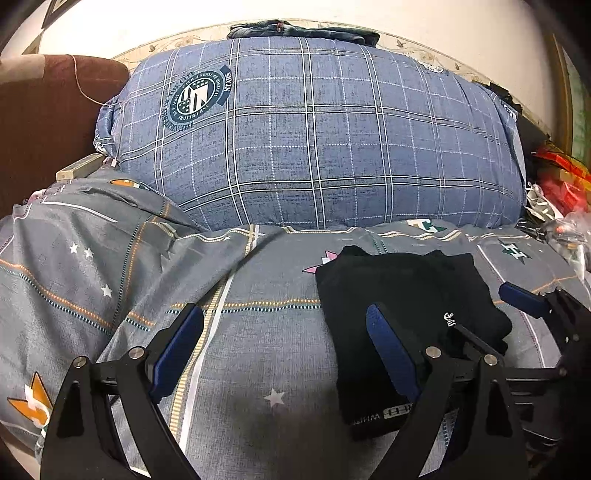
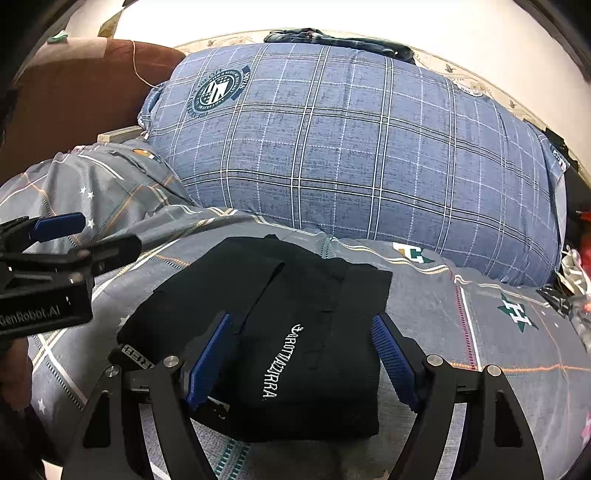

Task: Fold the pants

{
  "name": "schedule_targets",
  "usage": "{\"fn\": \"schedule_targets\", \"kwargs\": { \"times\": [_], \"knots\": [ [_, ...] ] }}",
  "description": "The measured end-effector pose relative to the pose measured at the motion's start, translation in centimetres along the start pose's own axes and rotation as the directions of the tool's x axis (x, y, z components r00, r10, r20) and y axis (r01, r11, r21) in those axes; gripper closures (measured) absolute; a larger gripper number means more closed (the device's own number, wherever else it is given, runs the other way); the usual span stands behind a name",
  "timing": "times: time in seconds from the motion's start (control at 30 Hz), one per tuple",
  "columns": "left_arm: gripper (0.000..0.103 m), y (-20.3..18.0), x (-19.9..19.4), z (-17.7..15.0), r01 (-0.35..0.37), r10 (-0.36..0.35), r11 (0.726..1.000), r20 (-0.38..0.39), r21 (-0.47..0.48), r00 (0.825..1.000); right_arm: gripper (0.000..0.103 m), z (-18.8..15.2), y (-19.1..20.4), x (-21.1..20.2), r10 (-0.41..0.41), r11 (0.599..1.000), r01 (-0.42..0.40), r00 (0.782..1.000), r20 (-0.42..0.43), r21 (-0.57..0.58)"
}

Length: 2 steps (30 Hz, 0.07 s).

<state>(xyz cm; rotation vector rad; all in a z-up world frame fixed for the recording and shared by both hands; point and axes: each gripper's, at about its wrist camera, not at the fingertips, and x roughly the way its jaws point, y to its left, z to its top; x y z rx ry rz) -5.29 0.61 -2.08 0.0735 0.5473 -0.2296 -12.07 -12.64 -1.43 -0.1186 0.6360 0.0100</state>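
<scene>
The black pants [image 2: 295, 295] lie folded into a compact rectangle on the grey patterned bedsheet [image 2: 480, 332], white lettering facing up. My right gripper [image 2: 301, 325] hovers over their near half, jaws wide open, one blue pad on each side, not pressing. In the left wrist view the pants [image 1: 406, 291] sit to the right. My left gripper [image 1: 284, 312] is open over bare sheet [image 1: 110, 266], with its right finger above the pants' left edge. It holds nothing. A blue pad [image 1: 521, 297] of the right gripper shows at the far right.
A large blue plaid pillow [image 1: 314, 140] fills the back of the bed, with folded jeans [image 1: 295, 31] on top. A brown cushioned piece [image 1: 48, 118] stands at the left. Red and mixed clutter [image 1: 561, 184] crowds the right edge.
</scene>
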Motion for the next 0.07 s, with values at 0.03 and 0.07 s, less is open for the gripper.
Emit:
{"fn": "schedule_targets", "kwargs": {
  "times": [0.03,0.07],
  "knots": [
    [0.012,-0.08,0.23,-0.08,-0.003,0.003,1.0,-0.007,0.006,1.0,0.024,0.03,0.0,0.03,-0.001,1.0,0.001,1.0,0.0,0.0],
    [0.012,-0.09,0.5,-0.13,-0.007,0.008,1.0,-0.015,0.008,1.0,0.024,0.09,-0.05,0.07,-0.001,1.0,0.001,1.0,0.001,0.002]
  ]
}}
